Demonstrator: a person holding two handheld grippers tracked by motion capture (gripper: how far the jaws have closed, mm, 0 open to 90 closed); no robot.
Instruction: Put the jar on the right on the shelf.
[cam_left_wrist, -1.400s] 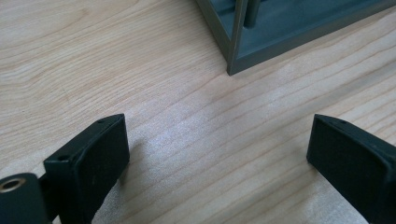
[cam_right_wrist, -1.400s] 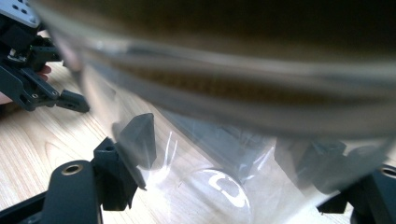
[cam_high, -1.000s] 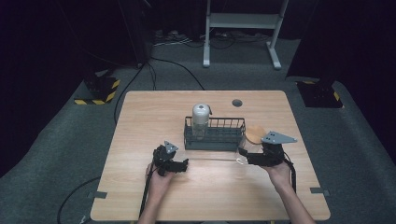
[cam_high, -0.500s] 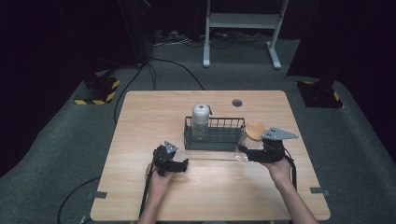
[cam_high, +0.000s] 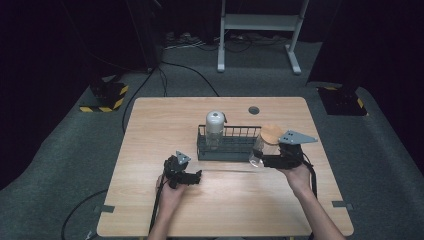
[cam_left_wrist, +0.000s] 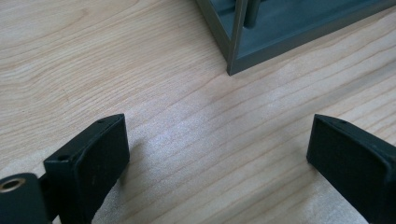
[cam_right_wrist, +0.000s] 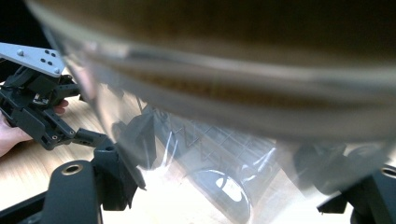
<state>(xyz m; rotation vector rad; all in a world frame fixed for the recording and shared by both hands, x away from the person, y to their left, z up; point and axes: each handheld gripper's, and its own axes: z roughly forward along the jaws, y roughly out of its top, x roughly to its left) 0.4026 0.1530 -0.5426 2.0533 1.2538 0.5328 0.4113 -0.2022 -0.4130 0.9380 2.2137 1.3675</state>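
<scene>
Currently | right tool (cam_high: 261, 160) pinching glass jar (cam_high: 265, 145) with wooden lid, tilted at rack's (cam_high: 227, 149) 3 o'clock end | left tool (cam_high: 196, 176) spread, empty, resting on table (cam_high: 150, 125) | advice: lift jar clear of rim, lower upright.

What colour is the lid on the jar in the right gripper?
Light brown, like wood or cork; the jar is clear glass. The lid shows best in the high view.

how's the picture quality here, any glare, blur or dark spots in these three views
High view: table evenly lit, surroundings near black. Left gripper view: sharp wood grain, soft shadows under the open left gripper. Right gripper view: the glass jar held by the right gripper sits very close, blurred, with bright glare low on the glass.
</scene>
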